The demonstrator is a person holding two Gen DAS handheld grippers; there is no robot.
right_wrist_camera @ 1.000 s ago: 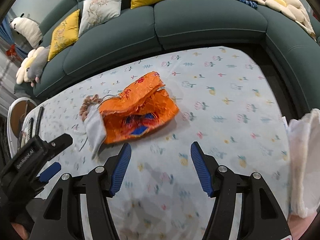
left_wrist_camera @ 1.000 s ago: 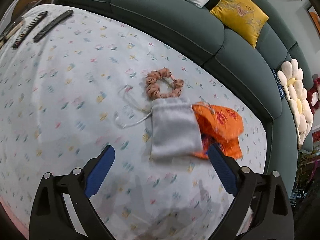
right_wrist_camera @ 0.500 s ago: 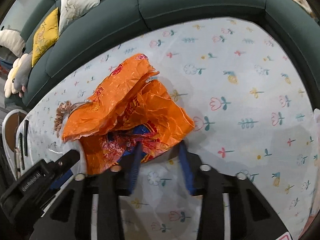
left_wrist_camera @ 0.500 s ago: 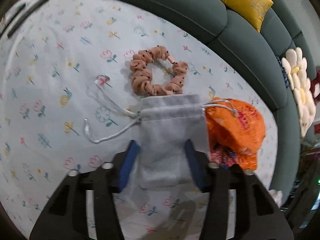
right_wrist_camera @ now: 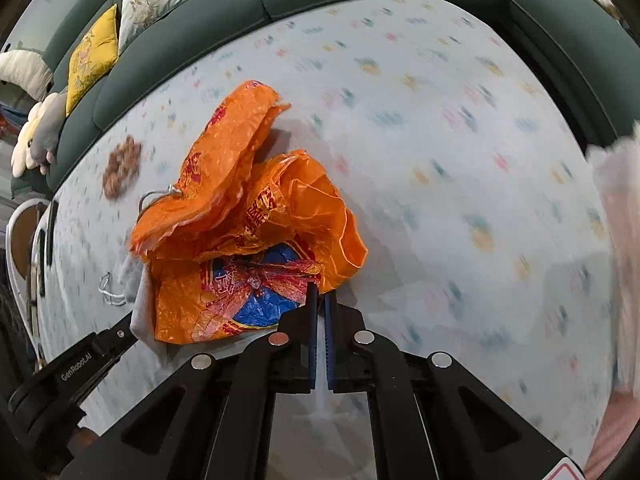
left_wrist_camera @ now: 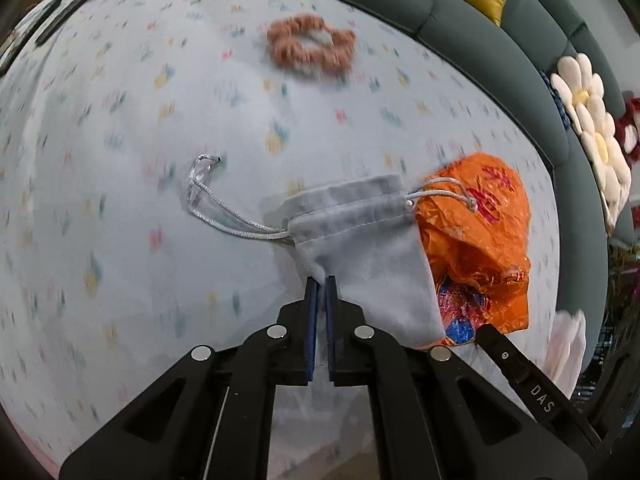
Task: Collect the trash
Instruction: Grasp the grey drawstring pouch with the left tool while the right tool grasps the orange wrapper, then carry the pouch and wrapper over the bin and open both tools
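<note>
At the near middle of the flower-printed worktop [left_wrist_camera: 120, 160]: left hand-held gripper [left_wrist_camera: 320, 286], pointing steeply down, jaws just brought together and now nearly closed, pinching the lower left corner of the grey drawstring pouch [left_wrist_camera: 368, 252]. Pouch lying flat, mouth turned away from the fingers, its cord [left_wrist_camera: 224, 208] trailing out to the left across the cloth, a second loop resting on the orange plastic bag [left_wrist_camera: 484, 240] just to the right. Bag and pouch touching, pouch overlapping the bag's left edge.

Right hand-held gripper [right_wrist_camera: 321, 298], likewise steeply down, jaws just closed to a narrow slit, clamped on the near right edge of the crumpled orange plastic bag [right_wrist_camera: 248, 232]. Body of the left tool visible at lower left of the right wrist view; tools near each other, not seen to touch.

Beyond the pouch: pink scrunchie [left_wrist_camera: 310, 48], well apart from both. Open cloth to the left of the pouch and to the right of the bag. White crumpled material [right_wrist_camera: 616, 208] at the right margin, identity not clear. Dark flat items [left_wrist_camera: 72, 6] at the far left edge. Green sofa [left_wrist_camera: 500, 64] wrapping the far and right edges of the worktop.
</note>
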